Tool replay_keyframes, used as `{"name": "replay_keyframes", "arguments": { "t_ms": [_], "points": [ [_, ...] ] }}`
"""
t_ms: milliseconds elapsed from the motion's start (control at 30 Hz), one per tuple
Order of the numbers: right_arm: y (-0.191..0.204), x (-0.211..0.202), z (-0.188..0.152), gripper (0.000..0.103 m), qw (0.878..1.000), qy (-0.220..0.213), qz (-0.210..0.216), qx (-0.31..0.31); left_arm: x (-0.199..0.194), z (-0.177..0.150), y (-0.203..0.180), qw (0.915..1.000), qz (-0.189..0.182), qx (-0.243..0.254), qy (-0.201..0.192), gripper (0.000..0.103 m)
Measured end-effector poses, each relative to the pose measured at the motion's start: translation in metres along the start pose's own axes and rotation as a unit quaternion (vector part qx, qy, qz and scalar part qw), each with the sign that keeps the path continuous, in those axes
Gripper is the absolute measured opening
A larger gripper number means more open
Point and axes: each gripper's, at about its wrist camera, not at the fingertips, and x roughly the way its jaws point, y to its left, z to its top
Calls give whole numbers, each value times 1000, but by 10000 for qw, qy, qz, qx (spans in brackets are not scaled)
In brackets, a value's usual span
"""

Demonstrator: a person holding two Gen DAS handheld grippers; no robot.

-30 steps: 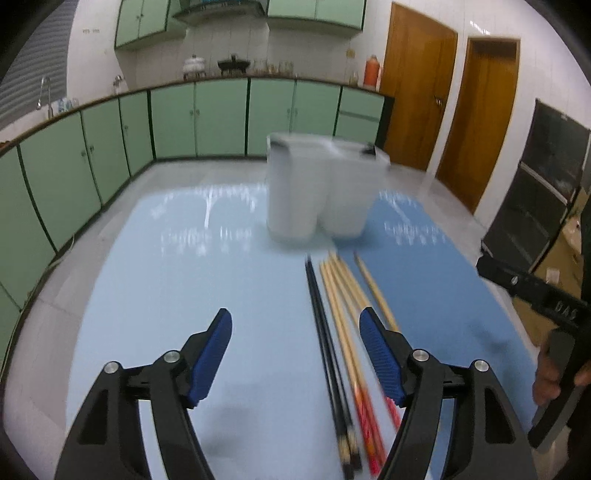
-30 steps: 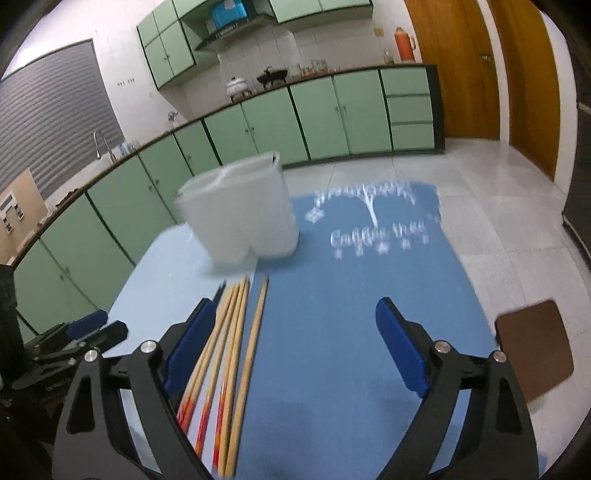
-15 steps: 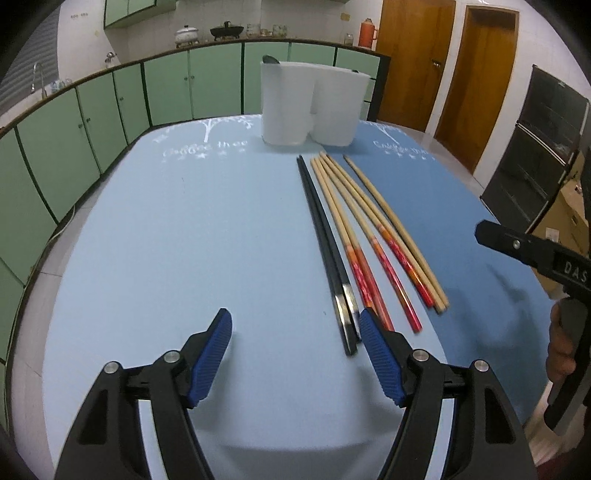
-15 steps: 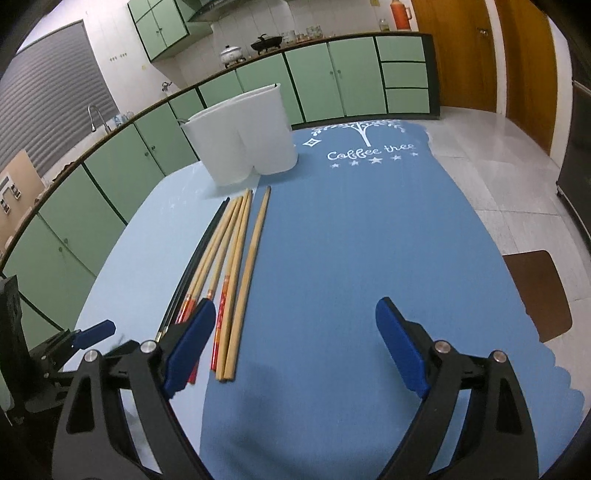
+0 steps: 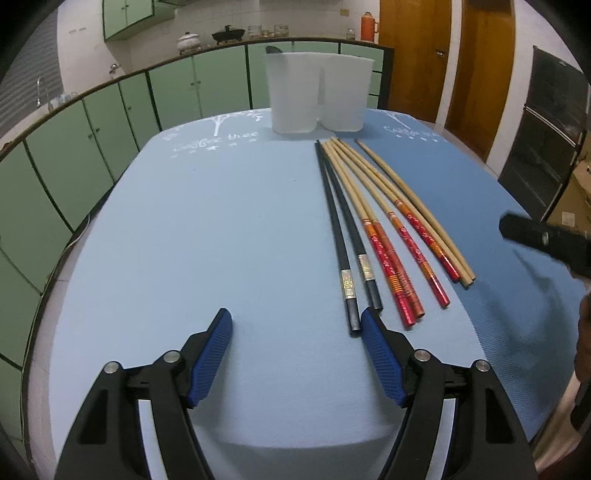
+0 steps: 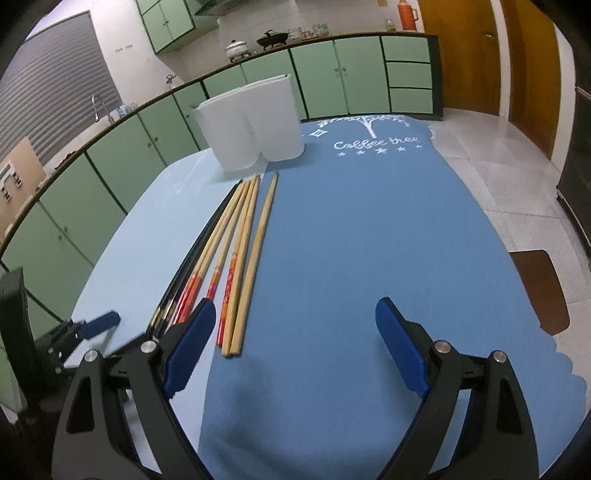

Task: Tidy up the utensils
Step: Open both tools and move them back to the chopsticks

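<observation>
Wooden and black chopsticks (image 5: 373, 225) are lying on the worktop (image 5: 207, 236) at one o'clock of the left hand-held gripper (image 5: 295, 325) — nearer than a second ago. Both hand-held grippers are hovering spread and empty — the right hand-held gripper (image 6: 295, 314) too — so nothing is picked yet; the white holder (image 5: 317, 96) is waiting at twelve.

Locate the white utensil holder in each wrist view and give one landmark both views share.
Left wrist view: the white utensil holder stands top centre, at the table's far end, beyond the chopsticks.
Right wrist view: the holder stands upper left of centre, beyond the far tips of the chopsticks.
Shared landmark: the orange thermos on the counter, upper right in both views.
</observation>
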Motion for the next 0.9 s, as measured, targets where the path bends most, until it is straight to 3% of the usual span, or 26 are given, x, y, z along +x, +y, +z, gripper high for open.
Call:
{"name": "replay_keyframes", "arguments": {
  "t_ms": [267,600,733,900],
  "points": [
    [15,15,-20,75,9992,221,-31,-334,1,0,1,10000,-17,-38,-35,71],
    [21,16,-25,72,9930,-20,-607,-1013,2,0,2,10000,-13,-63,-48,71],
    [5,12,-21,71,9942,1,-723,-802,1,-1,1,9999,-18,-94,-50,71],
    [4,11,-23,67,9958,30,-555,-721,2,-1,-2,9999,-3,-88,-76,70]
  ]
}}
